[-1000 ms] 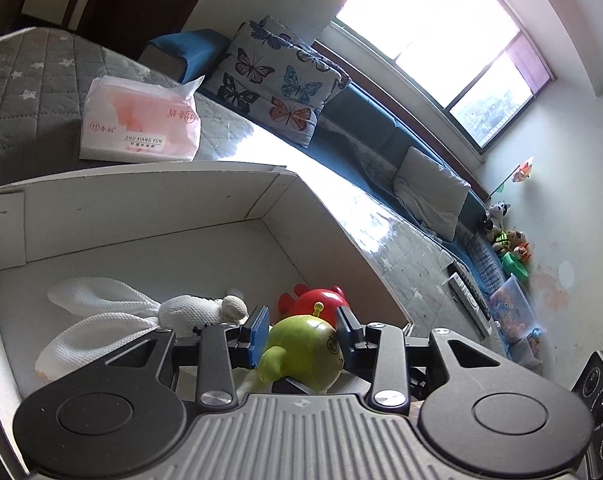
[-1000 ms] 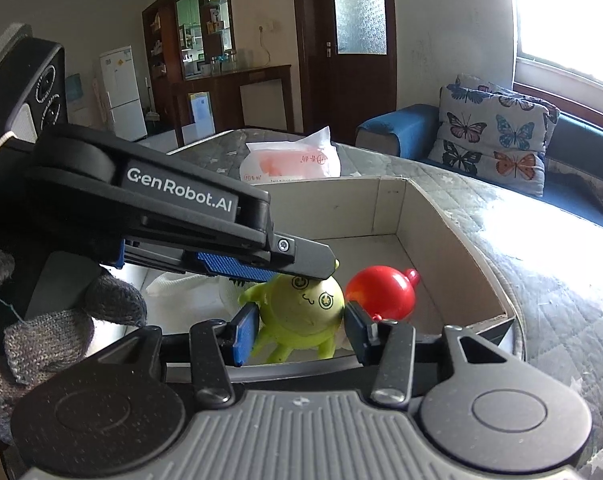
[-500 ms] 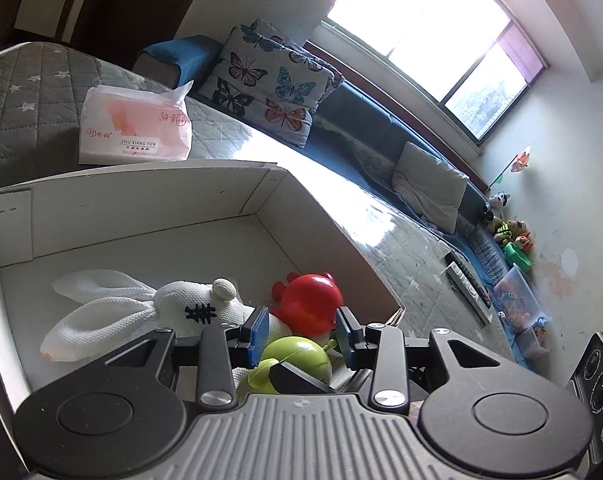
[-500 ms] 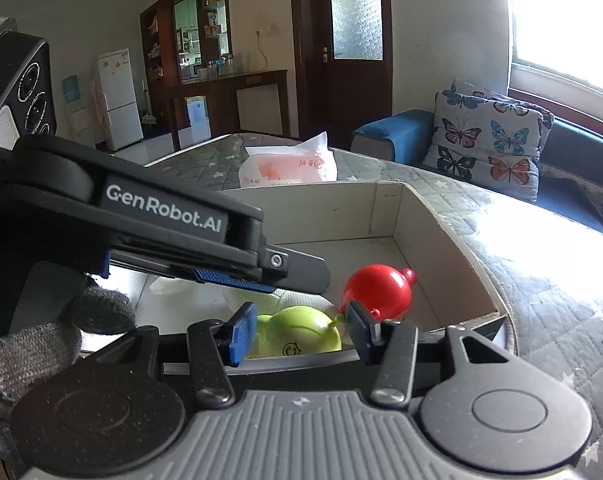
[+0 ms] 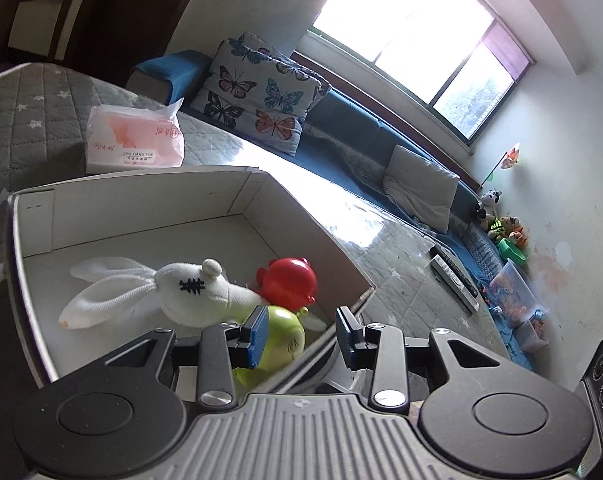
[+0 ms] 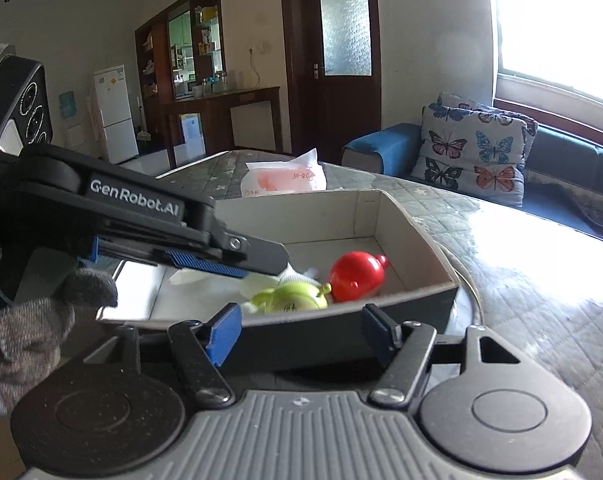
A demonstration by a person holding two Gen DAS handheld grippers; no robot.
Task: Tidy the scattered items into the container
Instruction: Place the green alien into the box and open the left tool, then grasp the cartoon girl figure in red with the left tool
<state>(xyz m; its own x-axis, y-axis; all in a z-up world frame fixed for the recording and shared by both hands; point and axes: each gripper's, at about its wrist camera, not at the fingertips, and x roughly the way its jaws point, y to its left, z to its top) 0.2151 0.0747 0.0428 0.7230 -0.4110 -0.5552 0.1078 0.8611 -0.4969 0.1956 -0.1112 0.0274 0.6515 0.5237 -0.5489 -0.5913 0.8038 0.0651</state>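
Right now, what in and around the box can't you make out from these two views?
- Green toy: lower half hidden behind the left hand-held gripper, left wrist view.
- White rabbit: mostly hidden behind the left hand-held gripper, right wrist view.
- Tissue pack print: too small, right wrist view.

surface: grey star-quilted bed (image 5: 41, 120) | on it: white cardboard box (image 5: 141, 196); pink tissue pack (image 5: 135, 144)

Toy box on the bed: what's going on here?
A person with a hand-held gripper in each hand is tidying toys into the white box. A white rabbit, a red toy and a green toy lie inside. The right hand-held gripper is opening, nothing between its jaws; the left hand-held gripper is open too.
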